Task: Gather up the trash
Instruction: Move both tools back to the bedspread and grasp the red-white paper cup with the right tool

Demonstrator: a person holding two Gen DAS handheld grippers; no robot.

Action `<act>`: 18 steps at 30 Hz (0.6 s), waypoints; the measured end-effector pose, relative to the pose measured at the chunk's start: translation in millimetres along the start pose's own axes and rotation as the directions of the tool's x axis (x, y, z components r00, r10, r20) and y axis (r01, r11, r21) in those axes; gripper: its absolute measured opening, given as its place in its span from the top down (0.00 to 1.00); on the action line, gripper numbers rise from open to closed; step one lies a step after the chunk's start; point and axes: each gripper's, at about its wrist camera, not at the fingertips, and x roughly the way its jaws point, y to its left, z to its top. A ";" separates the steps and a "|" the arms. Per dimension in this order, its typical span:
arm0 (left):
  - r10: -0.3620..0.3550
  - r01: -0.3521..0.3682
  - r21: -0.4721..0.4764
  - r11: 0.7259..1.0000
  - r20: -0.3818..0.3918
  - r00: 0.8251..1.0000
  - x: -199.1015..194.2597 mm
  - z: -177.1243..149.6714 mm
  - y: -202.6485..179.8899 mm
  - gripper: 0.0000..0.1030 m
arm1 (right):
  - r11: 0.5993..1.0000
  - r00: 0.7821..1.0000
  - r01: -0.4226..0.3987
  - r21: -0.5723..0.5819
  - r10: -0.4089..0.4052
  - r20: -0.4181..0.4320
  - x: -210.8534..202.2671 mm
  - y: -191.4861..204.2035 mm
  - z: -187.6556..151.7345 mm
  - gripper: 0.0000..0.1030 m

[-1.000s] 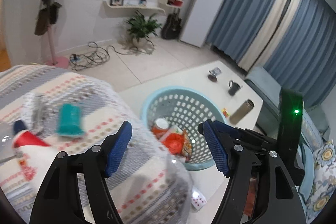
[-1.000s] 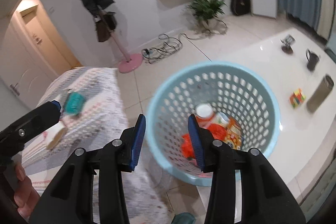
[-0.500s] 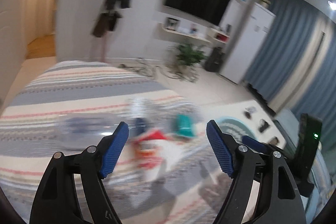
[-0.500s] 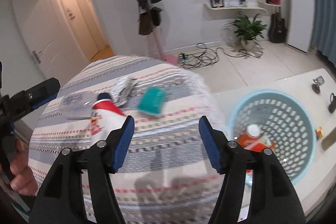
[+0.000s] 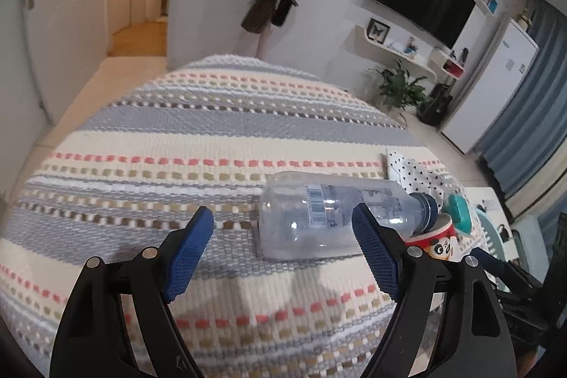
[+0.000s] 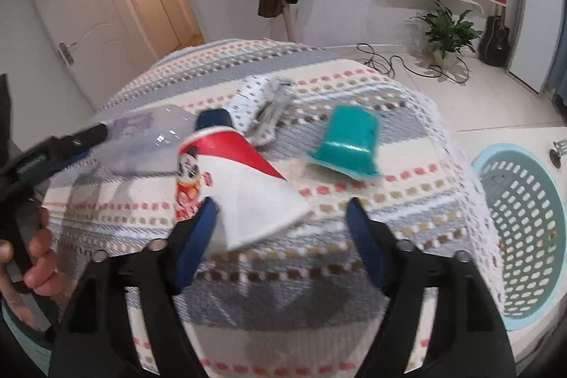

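A clear plastic bottle [image 5: 329, 215] with a blue cap lies on its side on the striped cloth. My left gripper [image 5: 283, 250] is open just in front of it; its right finger overlaps the bottle's neck. A red and white paper cup [image 6: 234, 179] lies on the cloth, also seen in the left wrist view [image 5: 434, 236]. My right gripper [image 6: 283, 236] is open right at the cup, whose wide end lies between the fingers. A teal plastic cup [image 6: 349, 144] and a crumpled dotted wrapper [image 6: 262, 105] lie beyond. The bottle [image 6: 141, 137] shows blurred at left.
The striped cloth [image 5: 212, 137] covers a rounded seat. A light blue perforated basket [image 6: 524, 229] stands on the white table at right. My left gripper [image 6: 53, 147] and hand show at the left edge. Doors, a coat stand and a plant stand behind.
Both grippers swung left from the basket to the striped cloth. The left one closed in on the bottle, the right one on the paper cup, whose jaws widened.
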 end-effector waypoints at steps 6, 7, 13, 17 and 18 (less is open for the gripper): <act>-0.085 0.085 0.000 0.996 -0.021 0.996 1.0 -2.8 -0.6 0.25 | 0.997 0.996 -0.078 0.013 0.079 -0.035 12.9 9.1 7.2 0.22; -0.097 0.097 0.002 0.995 -0.024 0.995 2.0 -7.2 -3.1 0.26 | 0.996 0.995 -0.089 0.017 0.090 -0.040 14.9 9.6 7.6 0.22; -0.172 0.174 0.040 0.984 -0.058 0.983 -3.9 -24.7 -16.0 0.34 | 0.994 0.993 -0.106 0.006 0.106 -0.058 24.8 17.5 8.2 0.23; -0.206 0.211 0.062 0.976 -0.077 0.976 -12.1 -42.0 -20.8 0.34 | 0.992 0.991 -0.122 -0.013 0.121 -0.049 20.3 21.9 4.2 0.46; -0.211 0.217 0.071 0.974 -0.081 0.974 -15.1 -46.9 -23.0 0.35 | 0.991 0.990 -0.131 -0.013 0.130 -0.051 19.7 21.8 2.8 0.52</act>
